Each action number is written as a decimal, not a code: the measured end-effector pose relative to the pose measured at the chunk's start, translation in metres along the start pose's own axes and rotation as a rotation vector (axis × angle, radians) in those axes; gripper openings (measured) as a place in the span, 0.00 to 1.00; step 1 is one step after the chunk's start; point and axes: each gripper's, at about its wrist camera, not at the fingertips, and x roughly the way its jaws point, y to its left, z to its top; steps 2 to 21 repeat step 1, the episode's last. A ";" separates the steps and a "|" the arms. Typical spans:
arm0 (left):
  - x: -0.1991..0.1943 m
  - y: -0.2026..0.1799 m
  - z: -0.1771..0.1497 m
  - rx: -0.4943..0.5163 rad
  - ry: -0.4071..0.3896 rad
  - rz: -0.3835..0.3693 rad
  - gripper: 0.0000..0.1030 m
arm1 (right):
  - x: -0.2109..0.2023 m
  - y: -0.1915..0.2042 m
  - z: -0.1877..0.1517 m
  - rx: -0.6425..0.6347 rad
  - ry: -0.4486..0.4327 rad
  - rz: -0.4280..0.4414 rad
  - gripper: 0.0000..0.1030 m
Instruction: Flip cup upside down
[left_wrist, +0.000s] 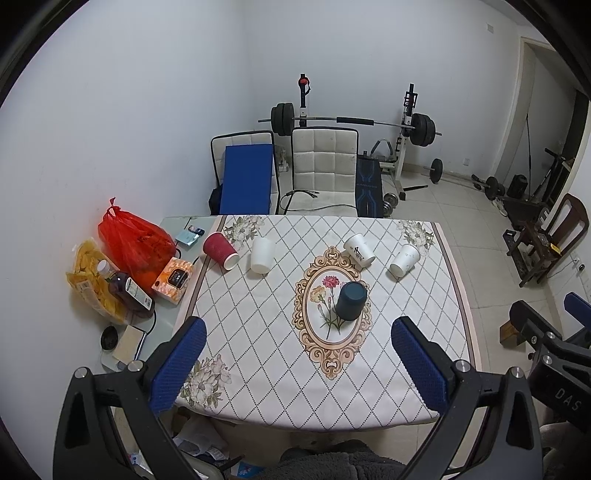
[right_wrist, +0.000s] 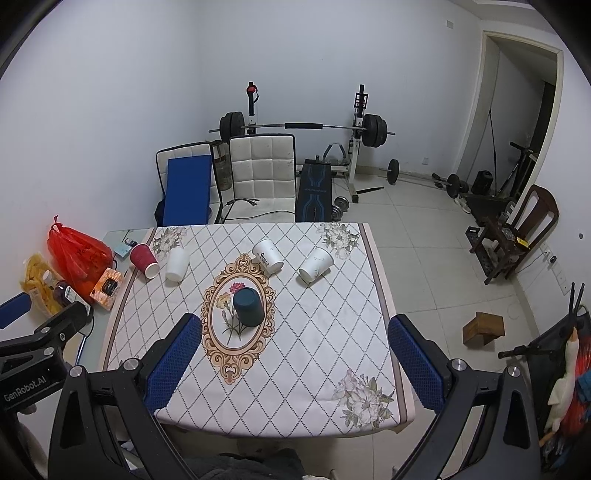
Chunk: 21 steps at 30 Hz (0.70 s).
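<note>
readable writing: "genrobot.ai" on the left gripper (right_wrist: 22, 317) body seen from the right wrist view, "das" on the right gripper (left_wrist: 554, 332) body seen from the left wrist view; black marks on one white cup (left_wrist: 359, 250), too small to read. bottle label and orange box print not legible.

dark teal cup (left_wrist: 351, 300), smooth, tapered, stands mouth-down on the oval flower medallion at the middle of the tablecloth (left_wrist: 424, 332) (flat base facing up). four more cups lie on their sides toward the far edge: red ribbed cup (left_wrist: 220, 251), plain white cup (left_wrist: 262, 254), the printed one, another white cup (left_wrist: 405, 260).

both grippers released, jaws spread wide, blue textured pads holding nothing, hovering over the near table edge, well apart from the teal cup.

cloth is white with diamond lattice. left strip of table carries a red plastic bag (left_wrist: 135, 243), orange box (left_wrist: 173, 280) and bottle (left_wrist: 125, 290). right of the table, bare tiled floor.
</note>
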 end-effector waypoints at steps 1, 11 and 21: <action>0.000 0.001 0.001 0.000 -0.001 -0.001 1.00 | 0.000 0.000 0.000 0.000 -0.001 -0.001 1.00; 0.000 0.001 0.001 0.000 -0.001 -0.001 1.00 | 0.000 0.000 0.000 0.000 -0.001 -0.001 1.00; 0.000 0.001 0.001 0.000 -0.001 -0.001 1.00 | 0.000 0.000 0.000 0.000 -0.001 -0.001 1.00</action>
